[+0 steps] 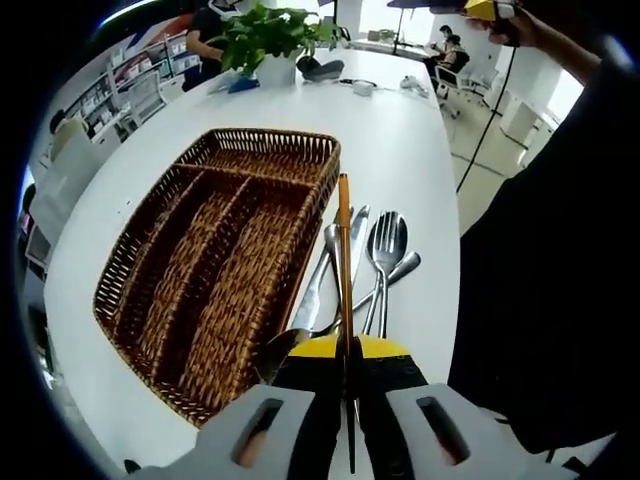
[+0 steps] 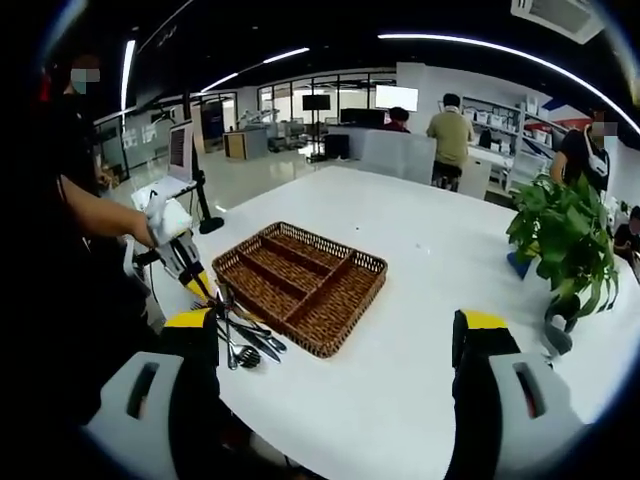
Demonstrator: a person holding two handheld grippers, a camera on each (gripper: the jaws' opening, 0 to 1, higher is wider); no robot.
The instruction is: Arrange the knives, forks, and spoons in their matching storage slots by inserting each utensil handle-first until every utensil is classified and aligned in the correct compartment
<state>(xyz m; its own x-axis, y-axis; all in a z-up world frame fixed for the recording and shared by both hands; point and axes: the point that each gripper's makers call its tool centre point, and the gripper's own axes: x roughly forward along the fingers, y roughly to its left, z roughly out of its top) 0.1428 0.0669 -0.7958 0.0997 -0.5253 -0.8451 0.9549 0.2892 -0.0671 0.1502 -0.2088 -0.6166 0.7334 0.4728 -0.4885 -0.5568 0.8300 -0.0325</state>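
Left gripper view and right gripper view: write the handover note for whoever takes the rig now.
Left gripper: shut on a thin orange-handled utensil, pointing away over the pile; which kind I cannot tell.
Right gripper: open, holding nothing, held back from the table's near edge.
Wicker tray sits on the white table; its compartments are empty.
Loose utensils, spoons and a fork among them, lie in a pile beside the tray.
Done: nothing sorted yet.
Left: place the held utensil handle-first, then sort the rest of the pile by type.
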